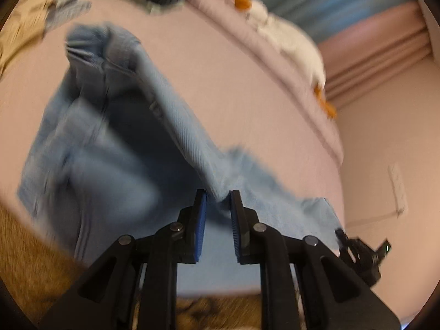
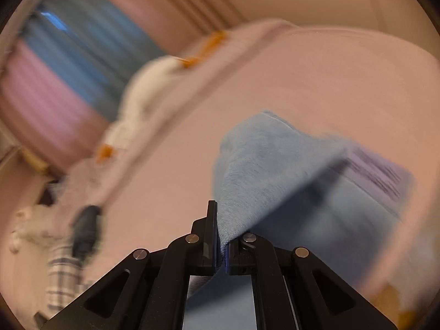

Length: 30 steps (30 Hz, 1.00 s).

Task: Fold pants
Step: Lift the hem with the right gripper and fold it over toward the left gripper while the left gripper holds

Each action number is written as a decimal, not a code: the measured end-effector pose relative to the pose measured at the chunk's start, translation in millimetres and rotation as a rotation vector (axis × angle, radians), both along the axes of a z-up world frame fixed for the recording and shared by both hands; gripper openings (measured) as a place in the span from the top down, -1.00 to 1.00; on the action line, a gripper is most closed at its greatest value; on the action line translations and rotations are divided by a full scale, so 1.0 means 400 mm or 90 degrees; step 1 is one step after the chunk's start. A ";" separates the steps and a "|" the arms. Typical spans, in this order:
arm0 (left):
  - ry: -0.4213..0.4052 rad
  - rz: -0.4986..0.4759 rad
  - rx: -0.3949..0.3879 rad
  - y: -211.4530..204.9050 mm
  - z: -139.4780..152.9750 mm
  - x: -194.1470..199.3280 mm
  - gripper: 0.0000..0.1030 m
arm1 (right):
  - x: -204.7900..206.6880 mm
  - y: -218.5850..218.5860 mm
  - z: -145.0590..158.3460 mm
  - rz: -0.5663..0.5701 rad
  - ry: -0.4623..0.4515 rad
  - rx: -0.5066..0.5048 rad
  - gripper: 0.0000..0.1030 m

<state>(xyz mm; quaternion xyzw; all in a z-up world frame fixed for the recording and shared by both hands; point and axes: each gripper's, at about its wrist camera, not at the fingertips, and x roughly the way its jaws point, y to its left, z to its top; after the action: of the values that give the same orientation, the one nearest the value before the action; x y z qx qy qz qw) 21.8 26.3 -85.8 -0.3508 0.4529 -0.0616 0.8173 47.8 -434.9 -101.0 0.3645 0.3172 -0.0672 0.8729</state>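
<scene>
The left black tongs with blue pads (image 1: 217, 192) pinch a fold of the light blue denim pants (image 1: 115, 137), which lie spread across the pale pink bed (image 1: 247, 82). The right black tongs (image 2: 221, 236) are clamped tight on another edge of the pants (image 2: 275, 165), lifting it off the bed (image 2: 330, 68).

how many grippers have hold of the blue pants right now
2. The left gripper pinches a fold of the blue pants near the bed's front edge; the right gripper is clamped on another edge of the fabric.
</scene>
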 end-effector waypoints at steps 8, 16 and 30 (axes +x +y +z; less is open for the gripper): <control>0.042 0.066 -0.001 0.087 -0.090 -0.062 0.40 | -0.058 -0.091 -0.143 -0.021 0.081 0.051 0.89; -0.024 0.102 -0.008 0.138 -0.059 -0.035 -0.12 | -0.084 -0.166 -0.146 -0.073 0.030 0.070 0.12; -0.032 0.082 0.023 0.217 0.008 -0.022 0.82 | -0.035 -0.159 0.039 -0.045 -0.061 -0.038 0.90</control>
<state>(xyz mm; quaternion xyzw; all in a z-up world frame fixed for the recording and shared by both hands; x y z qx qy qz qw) 13.0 113.1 -82.7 -0.3627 0.4102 -0.0098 0.8367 33.9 -498.7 -85.2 0.3520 0.2595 -0.0899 0.8948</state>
